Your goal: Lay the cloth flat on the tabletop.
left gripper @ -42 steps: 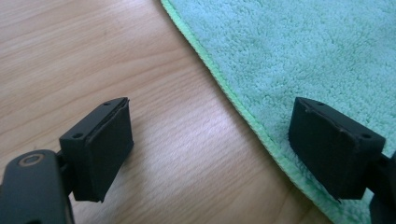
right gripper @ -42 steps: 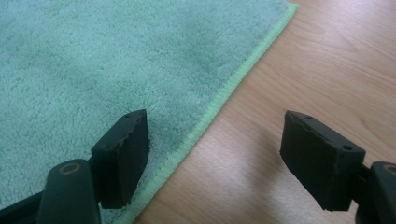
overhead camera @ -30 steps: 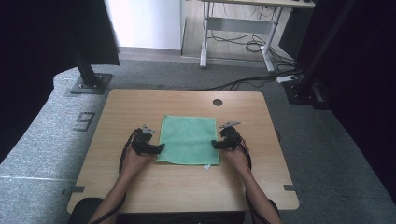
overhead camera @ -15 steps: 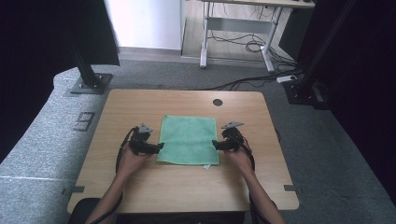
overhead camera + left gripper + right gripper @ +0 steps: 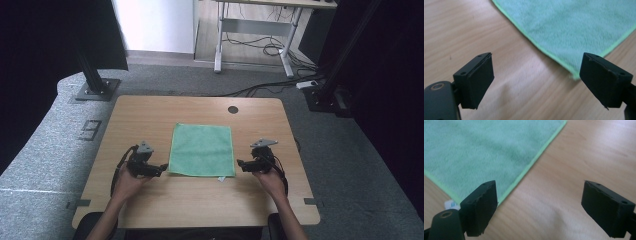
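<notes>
cloth (image 5: 202, 150): green, soft, fuzzy nap
table (image 5: 150, 115): pale wood grain, smooth, matt
pads (image 5: 475, 80): black, matt

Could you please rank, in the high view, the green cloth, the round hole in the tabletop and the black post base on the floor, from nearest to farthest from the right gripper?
From the right gripper:
1. Green cloth, just to its left on the table.
2. Round hole, farther up the tabletop near the far edge.
3. Black post base, on the floor beyond the table's far left corner.
</notes>
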The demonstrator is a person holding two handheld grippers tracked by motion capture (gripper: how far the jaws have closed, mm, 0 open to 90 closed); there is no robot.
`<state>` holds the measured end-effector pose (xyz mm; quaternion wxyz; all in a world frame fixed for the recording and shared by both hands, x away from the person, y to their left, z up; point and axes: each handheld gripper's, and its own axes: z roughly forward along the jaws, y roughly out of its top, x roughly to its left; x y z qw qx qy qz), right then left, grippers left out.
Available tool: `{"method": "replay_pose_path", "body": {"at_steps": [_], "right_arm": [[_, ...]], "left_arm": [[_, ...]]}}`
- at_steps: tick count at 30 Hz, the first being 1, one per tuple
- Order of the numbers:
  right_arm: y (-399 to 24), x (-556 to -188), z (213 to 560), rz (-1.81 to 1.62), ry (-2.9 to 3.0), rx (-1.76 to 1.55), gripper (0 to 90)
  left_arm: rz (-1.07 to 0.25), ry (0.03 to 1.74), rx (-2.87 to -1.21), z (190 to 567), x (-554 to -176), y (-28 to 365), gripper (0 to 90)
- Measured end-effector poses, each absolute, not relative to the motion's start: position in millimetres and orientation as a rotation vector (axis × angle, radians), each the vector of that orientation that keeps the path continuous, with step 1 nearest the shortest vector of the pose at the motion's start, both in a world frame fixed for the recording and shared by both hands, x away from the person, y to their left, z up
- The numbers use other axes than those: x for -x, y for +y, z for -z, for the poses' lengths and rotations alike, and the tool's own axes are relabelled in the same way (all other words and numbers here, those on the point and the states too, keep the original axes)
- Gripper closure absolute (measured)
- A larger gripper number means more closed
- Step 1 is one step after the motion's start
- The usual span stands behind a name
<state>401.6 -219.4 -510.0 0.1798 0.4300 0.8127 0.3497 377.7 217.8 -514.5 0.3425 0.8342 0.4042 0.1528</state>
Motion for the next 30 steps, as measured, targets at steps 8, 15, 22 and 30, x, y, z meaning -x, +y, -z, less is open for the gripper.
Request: {"method": "replay_pose_path", "body": {"at_steps": [8, 15, 22, 30], "right_arm": [[-225.7, -384.7, 528.2, -0.949, 2.292, -1.246, 0.2], [-228.2, -379.7, 544.6, -0.908, 2.316, -1.266, 0.0], [-229.2, -378.6, 552.8, -0.917, 2.308, -1.281, 0.0], [-230.6, -376.2, 556.6, -0.959, 2.267, -1.266, 0.0]], "left_arm": [[-0.419, 1.077, -2.216, 528.9, -368.0, 228.2, 8.5], [-0.422, 1.075, -2.242, 537.7, -367.2, 227.0, 1.4], [-0.407, 1.1, -2.242, 545.2, -369.0, 229.1, 0.0], [-0.403, 1.092, -2.209, 548.5, -369.5, 232.6, 0.0]]}}
